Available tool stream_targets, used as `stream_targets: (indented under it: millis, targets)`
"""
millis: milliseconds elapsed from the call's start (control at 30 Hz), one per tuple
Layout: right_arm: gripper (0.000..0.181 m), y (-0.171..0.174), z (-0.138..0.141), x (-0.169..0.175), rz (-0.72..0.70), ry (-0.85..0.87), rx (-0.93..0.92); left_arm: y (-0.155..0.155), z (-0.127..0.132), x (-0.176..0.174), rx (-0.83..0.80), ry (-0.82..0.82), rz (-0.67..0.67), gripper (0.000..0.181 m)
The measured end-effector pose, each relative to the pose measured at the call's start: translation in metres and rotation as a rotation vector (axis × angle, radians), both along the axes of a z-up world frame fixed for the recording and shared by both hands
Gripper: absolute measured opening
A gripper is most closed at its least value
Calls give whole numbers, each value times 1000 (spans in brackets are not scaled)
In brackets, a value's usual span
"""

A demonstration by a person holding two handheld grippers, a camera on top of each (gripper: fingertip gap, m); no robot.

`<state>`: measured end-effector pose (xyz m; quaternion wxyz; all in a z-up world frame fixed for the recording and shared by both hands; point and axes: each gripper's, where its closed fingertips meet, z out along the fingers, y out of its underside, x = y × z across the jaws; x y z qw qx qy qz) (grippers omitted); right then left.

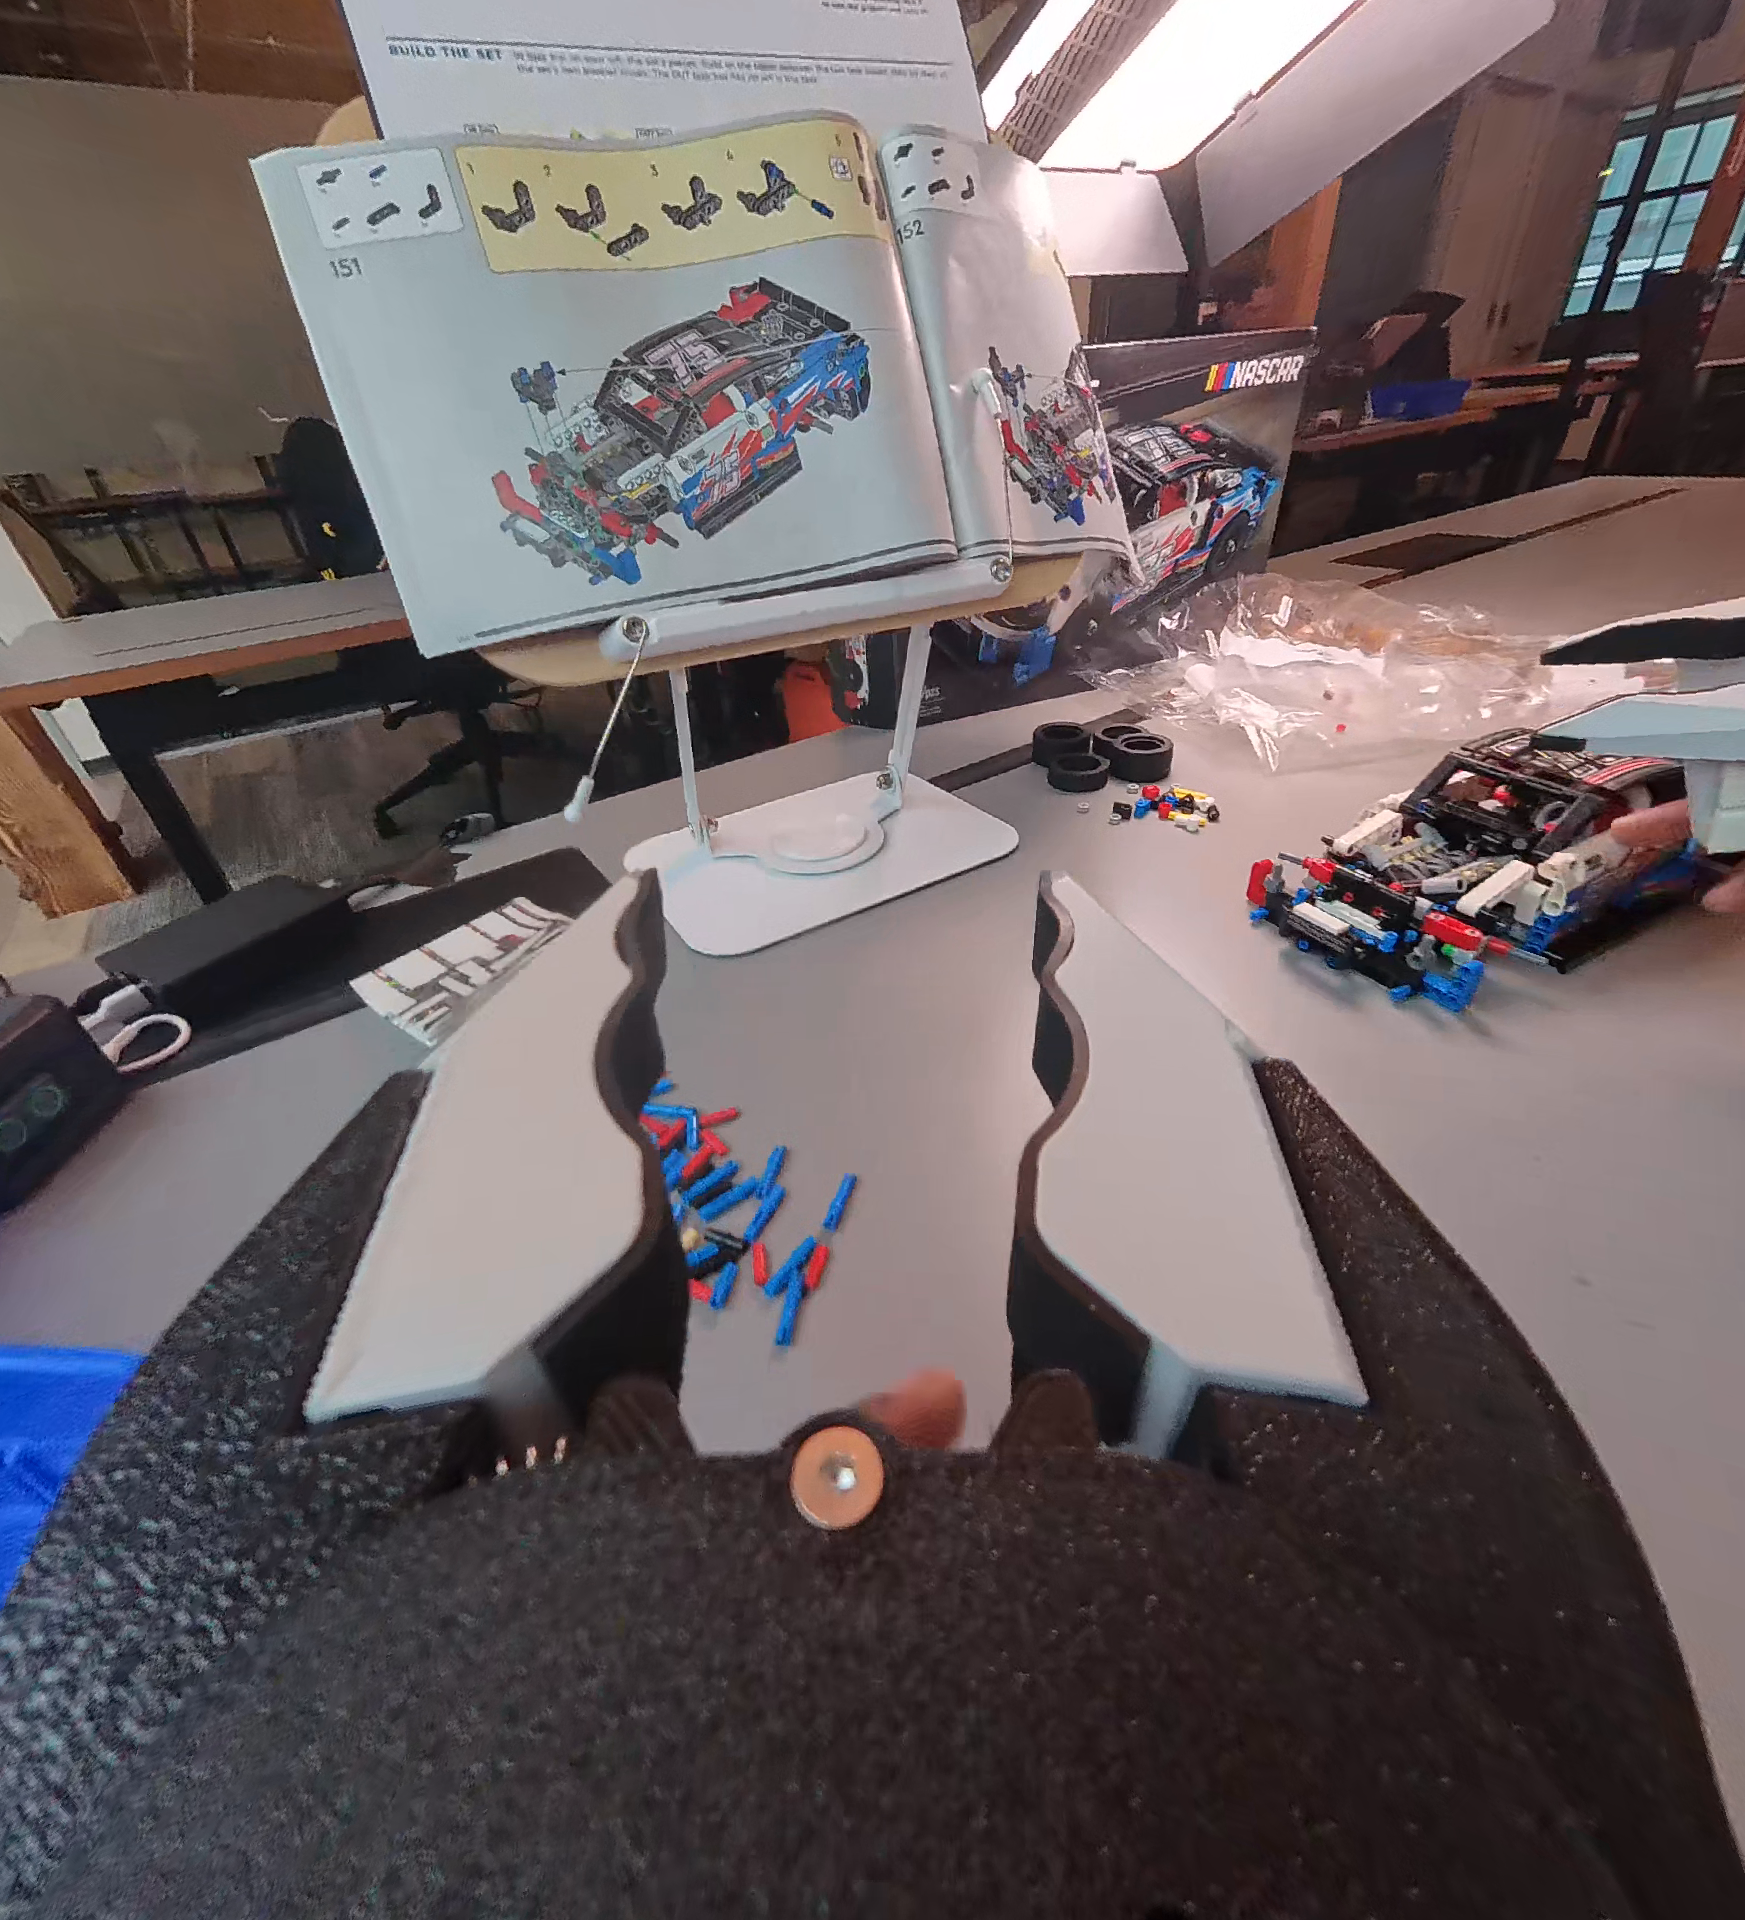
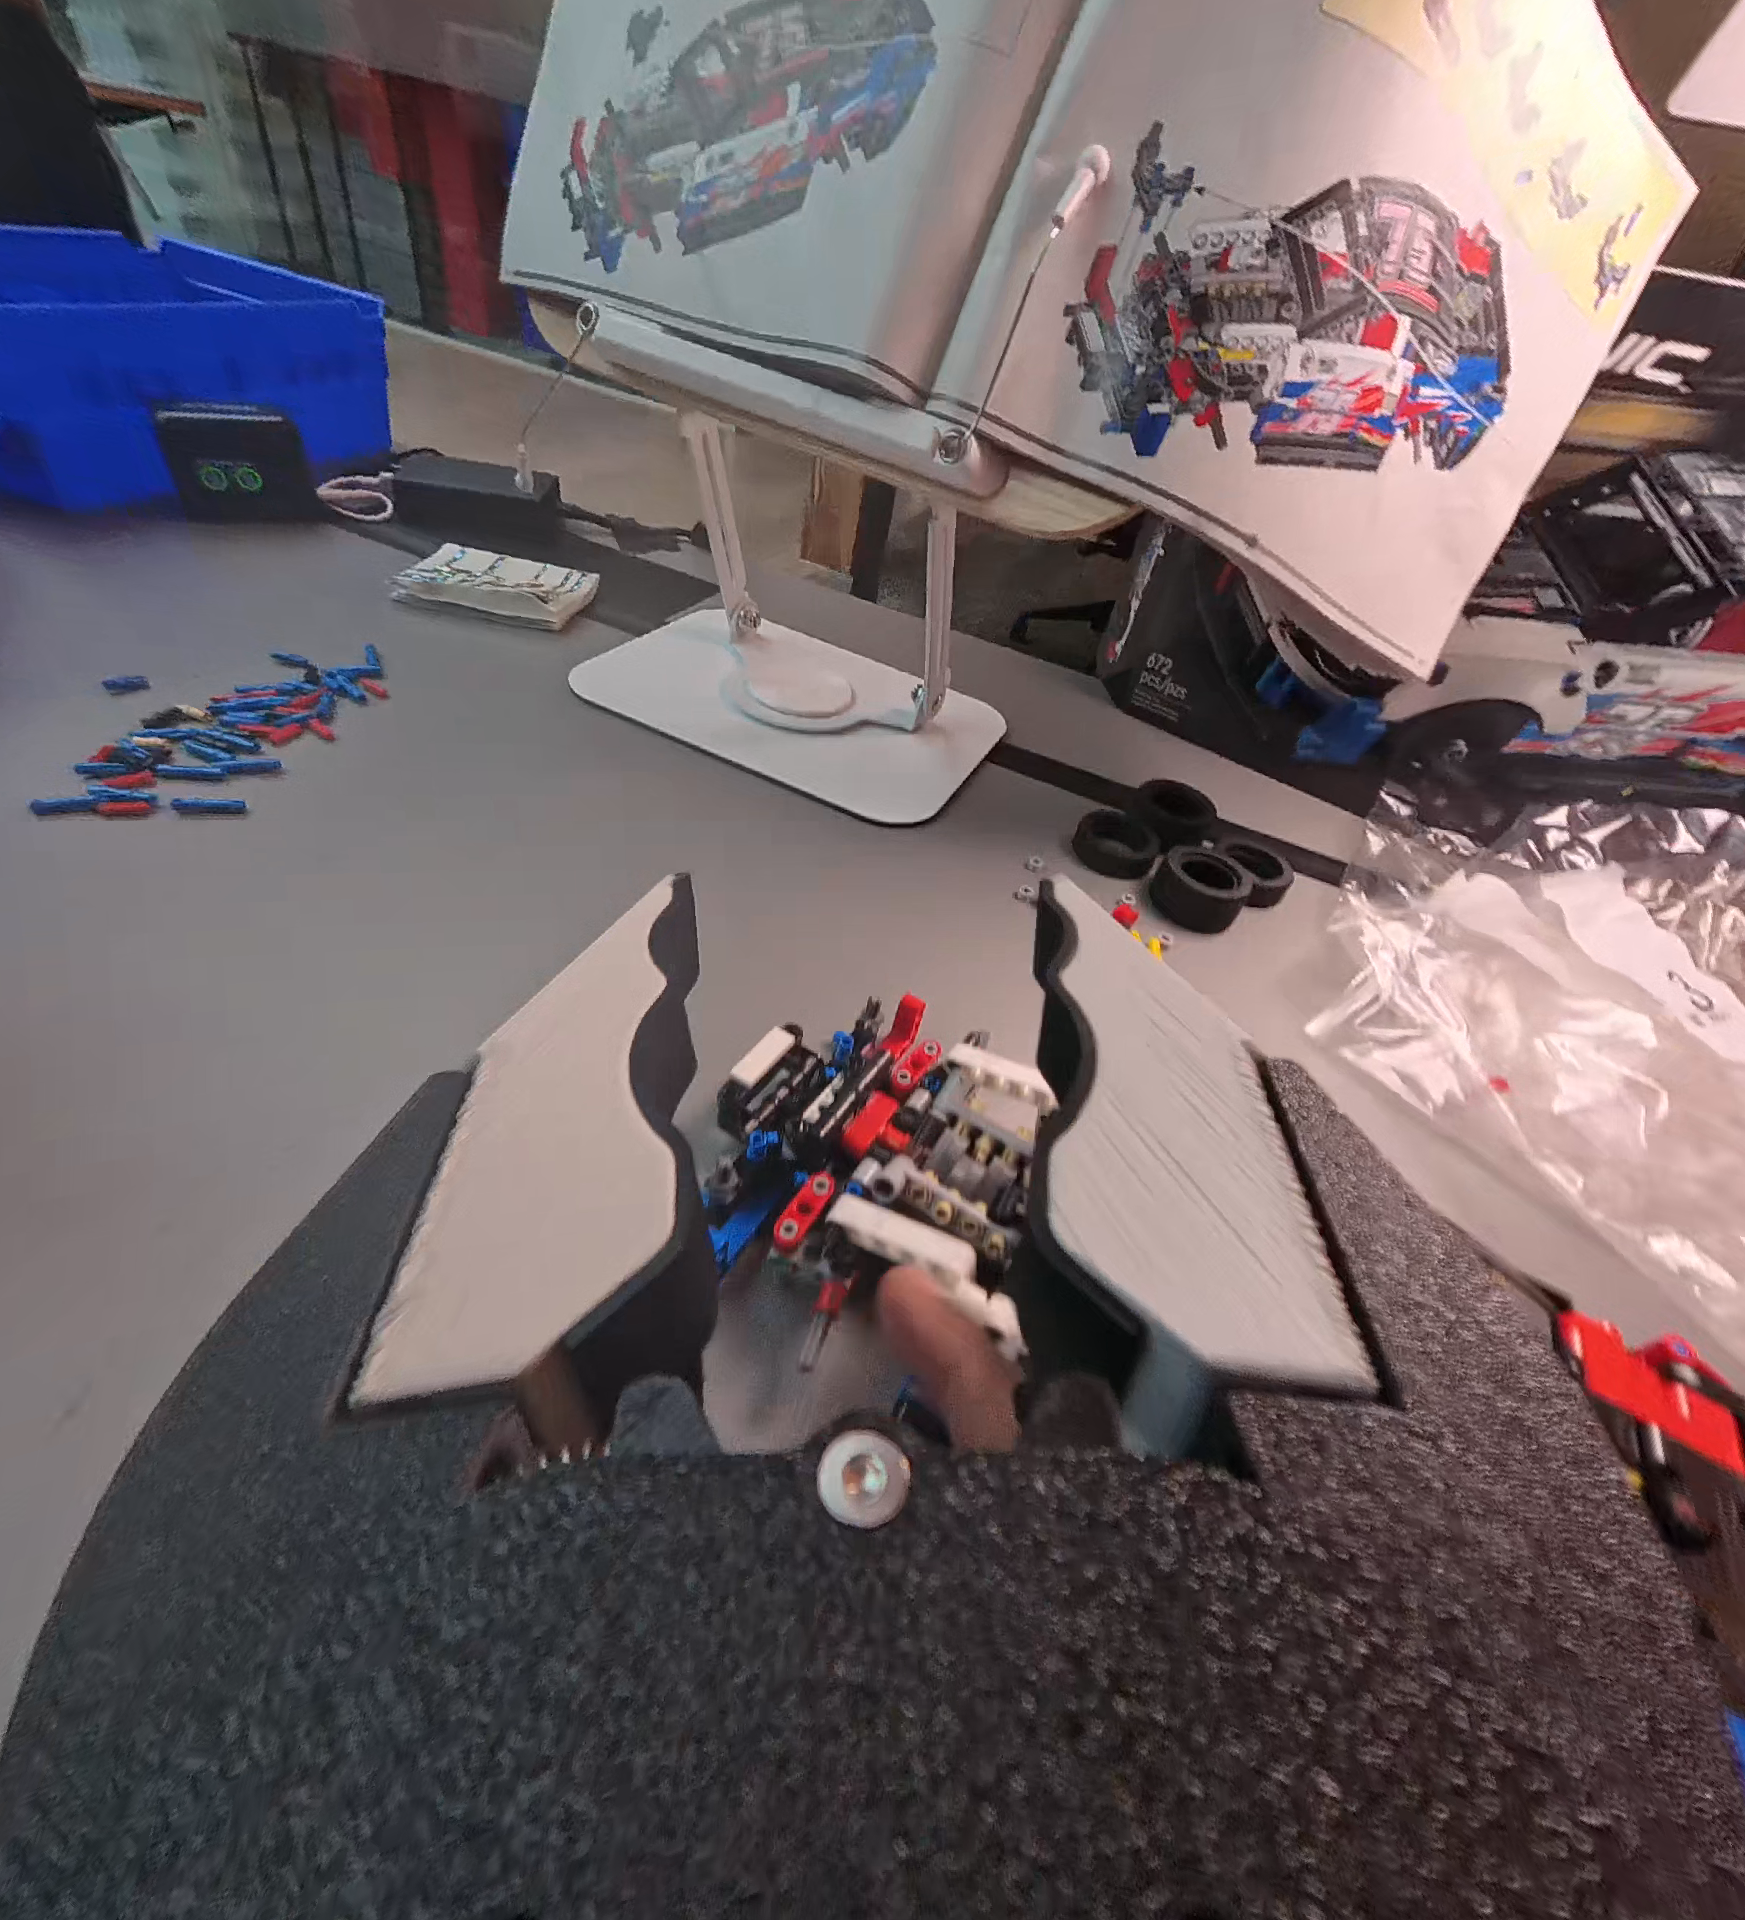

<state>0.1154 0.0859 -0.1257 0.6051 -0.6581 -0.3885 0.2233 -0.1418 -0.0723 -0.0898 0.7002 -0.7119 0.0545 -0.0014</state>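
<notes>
1. The left gripper's finger (image 1: 535, 1143) hides part of the pile of small pegs (image 1: 743, 1226).
2. The right gripper (image 2: 863, 914) covers the rear of the toy car (image 2: 899, 1132).
3. The blue bin (image 2: 120, 353) is cut off at the left edge.

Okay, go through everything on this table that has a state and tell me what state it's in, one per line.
Left gripper: open, empty, above the loose pins.
Right gripper: open, over the toy car, not gripping it.
Toy car: partly built, no wheels on.
Tyres: loose, lying on the table.
Instruction book: open, propped on its stand.
Plastic bags: crumpled, nearly empty.
</notes>
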Motion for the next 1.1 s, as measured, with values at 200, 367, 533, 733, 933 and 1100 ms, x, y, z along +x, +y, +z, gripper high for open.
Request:
stream_targets:
  millis: [200,367,533,733,933,1100]
  targets:
    - [64,-39,5,57,-81,150,-27,-50,-13,29,4,-129,11,83]
    - [64,-61,3,95,-142,205,-26,-86,-21,40,45,-107,113,89]
    - [64,-70,3,103,-157,225,-22,-94,-38,33,13,-111,186,93]
    - [70,-63,-10,83,-147,140,-39,-83,-49,38,-57,-79,164,95]
    - [79,-55,-16,80,-221,72,-18,-69,-59,52,-129,49,138,96]
    - [80,-63,-12,78,-201,57,0,-67,-60,50,-142,42,143,91]
